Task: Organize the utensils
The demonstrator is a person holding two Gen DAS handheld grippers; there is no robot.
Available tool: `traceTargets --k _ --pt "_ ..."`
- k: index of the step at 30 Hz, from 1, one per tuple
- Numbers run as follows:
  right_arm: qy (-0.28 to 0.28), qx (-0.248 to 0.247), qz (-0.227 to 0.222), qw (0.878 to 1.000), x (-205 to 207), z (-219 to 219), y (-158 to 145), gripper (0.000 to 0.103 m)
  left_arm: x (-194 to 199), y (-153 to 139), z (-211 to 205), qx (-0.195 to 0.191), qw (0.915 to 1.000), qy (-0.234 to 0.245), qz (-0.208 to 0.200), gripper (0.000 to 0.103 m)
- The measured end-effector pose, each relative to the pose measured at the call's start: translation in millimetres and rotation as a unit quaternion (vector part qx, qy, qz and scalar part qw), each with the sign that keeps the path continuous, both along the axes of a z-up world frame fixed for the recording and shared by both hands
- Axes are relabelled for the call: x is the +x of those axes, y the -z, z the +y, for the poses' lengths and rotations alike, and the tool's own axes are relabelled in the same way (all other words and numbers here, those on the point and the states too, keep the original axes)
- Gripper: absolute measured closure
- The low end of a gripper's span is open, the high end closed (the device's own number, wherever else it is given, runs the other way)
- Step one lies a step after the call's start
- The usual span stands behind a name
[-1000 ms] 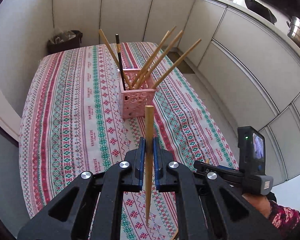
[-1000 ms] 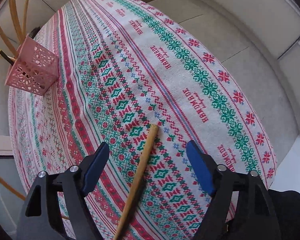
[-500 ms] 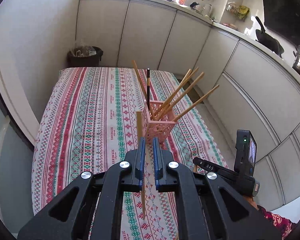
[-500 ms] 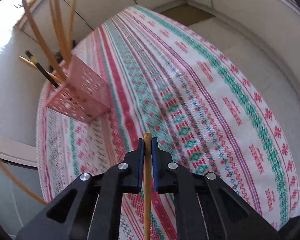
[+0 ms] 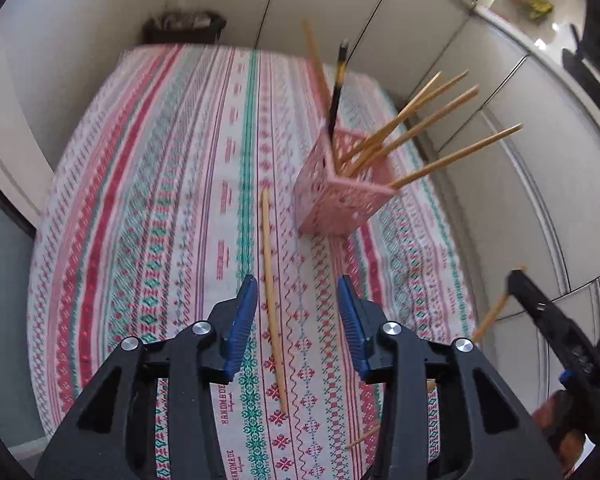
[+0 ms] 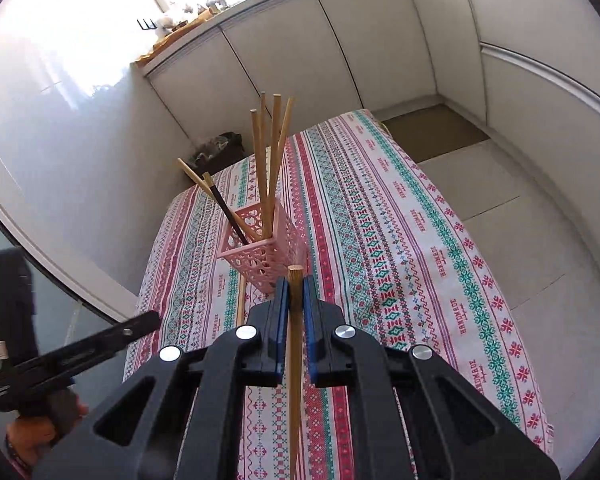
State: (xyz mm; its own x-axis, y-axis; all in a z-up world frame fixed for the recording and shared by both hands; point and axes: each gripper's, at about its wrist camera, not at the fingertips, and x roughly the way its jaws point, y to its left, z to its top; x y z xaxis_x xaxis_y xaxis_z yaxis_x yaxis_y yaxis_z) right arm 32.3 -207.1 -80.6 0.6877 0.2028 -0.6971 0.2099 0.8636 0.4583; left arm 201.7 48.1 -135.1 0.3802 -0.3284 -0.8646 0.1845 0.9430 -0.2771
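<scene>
A pink lattice holder [image 5: 340,204] [image 6: 264,258] stands on the striped tablecloth [image 5: 148,200] with several wooden chopsticks and one black-tipped one in it. My left gripper [image 5: 296,280] hangs just in front of it, jaws opening. A loose wooden chopstick [image 5: 274,300] [image 6: 241,296] runs between them, touched by neither pad; it seems to lie on the cloth beside the holder. My right gripper [image 6: 296,280] is shut on another wooden chopstick [image 6: 295,344], held up above the table and pointing at the holder. That gripper also shows in the left wrist view [image 5: 540,312].
One more chopstick [image 5: 364,438] lies on the cloth near the table's front edge, partly hidden by my left finger. A dark bin [image 5: 184,26] stands beyond the far end of the table. White cabinets [image 6: 300,48] run along the back and right.
The left jaws have opened and let go of the chopstick they held. The right jaws closed on the chopstick lying on the cloth and lifted it toward the holder.
</scene>
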Motion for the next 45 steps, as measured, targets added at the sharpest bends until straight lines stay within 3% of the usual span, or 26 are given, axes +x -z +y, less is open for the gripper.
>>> traceTargets --k 2,4,8,11,13,15,16,17,19,21,25,26,30,35,37,38,39,41,43,45 --pt "0.011 0.026 0.018 0.999 -2.5 -11.0 10.7 0.095 18.7 33.8 -8.8 0.039 0.9981 -0.016 0.045 0.064" --pt "0.021 0.042 0.031 0.998 -2.6 -22.4 21.8 0.095 30.4 56.5 -18.9 0.077 0.9949 -0.025 0.06 0.064" --pt "0.034 0.067 0.043 0.996 0.9 -41.1 37.1 0.095 47.7 71.8 -35.7 0.11 0.9924 -0.03 0.046 0.062" --pt "0.038 0.078 0.039 0.995 6.6 -50.8 41.8 0.095 60.0 74.3 -45.6 0.13 0.9906 -0.037 0.024 0.052" --pt "0.038 0.083 0.036 0.995 9.5 -55.0 44.0 0.095 68.1 83.4 -51.7 0.149 0.9879 -0.038 0.018 0.052" --pt "0.035 0.086 0.033 0.995 10.8 -57.8 45.0 0.095 69.4 92.3 -50.9 0.156 0.9868 -0.039 0.019 0.078" --pt "0.031 0.088 0.032 0.995 11.3 -59.3 45.3 0.095 66.1 90.8 -50.0 0.162 0.986 -0.037 0.018 0.082" --pt "0.029 0.09 0.03 0.995 11.3 -61.3 45.6 0.095 60.6 87.8 -46.3 0.158 0.9864 -0.037 0.025 0.095" --pt "0.026 0.096 0.027 0.995 10.6 -65.5 46.0 0.095 42.6 81.7 -39.2 0.153 0.9872 -0.026 0.035 0.096" --pt "0.023 0.107 0.027 0.994 9.6 -68.6 47.7 0.095 20.1 74.5 -38.2 0.173 0.9841 0.01 0.04 0.096" --pt "0.023 0.141 0.038 0.989 10.3 -73.1 55.9 0.095 -27.3 61.5 -38.4 0.213 0.9701 0.092 0.074 0.096" --pt "0.021 0.151 0.04 0.987 11.2 -72.6 57.5 0.095 -33.1 58.2 -36.6 0.212 0.9686 0.102 0.079 0.095" --pt "0.023 0.146 0.032 0.989 11.7 -65.3 54.9 0.095 -24.1 46.6 -34.0 0.245 0.9619 0.085 0.088 0.056" --pt "0.011 0.126 0.02 0.992 10.5 -61.7 48.2 0.095 16.7 35.5 -50.2 0.245 0.9631 0.08 0.079 0.043" --pt "0.006 0.131 0.012 0.991 10.1 -63.2 46.0 0.095 24.8 29.0 -53.7 0.228 0.9668 0.084 0.078 0.052" --pt "0.004 0.131 0.006 0.991 9.0 -63.6 43.8 0.095 26.3 25.7 -55.8 0.201 0.9715 0.09 0.086 0.076" --pt "0.0 0.128 0.0 0.992 7.8 -63.0 40.5 0.095 28.6 24.3 -59.8 0.191 0.9728 0.097 0.087 0.092" --pt "-0.014 0.122 -0.015 0.992 4.5 -57.7 32.0 0.095 21.5 18.2 -65.2 0.218 0.9679 0.104 0.069 0.096" --pt "-0.029 0.12 -0.032 0.992 -1.7 -50.0 22.3 0.095 12.3 8.6 -63.7 0.197 0.9739 0.097 0.058 0.096" --pt "-0.046 0.109 -0.052 0.992 -9.3 -41.2 9.8 0.095 1.4 -13.4 -56.9 0.165 0.9819 0.092 0.017 0.096"
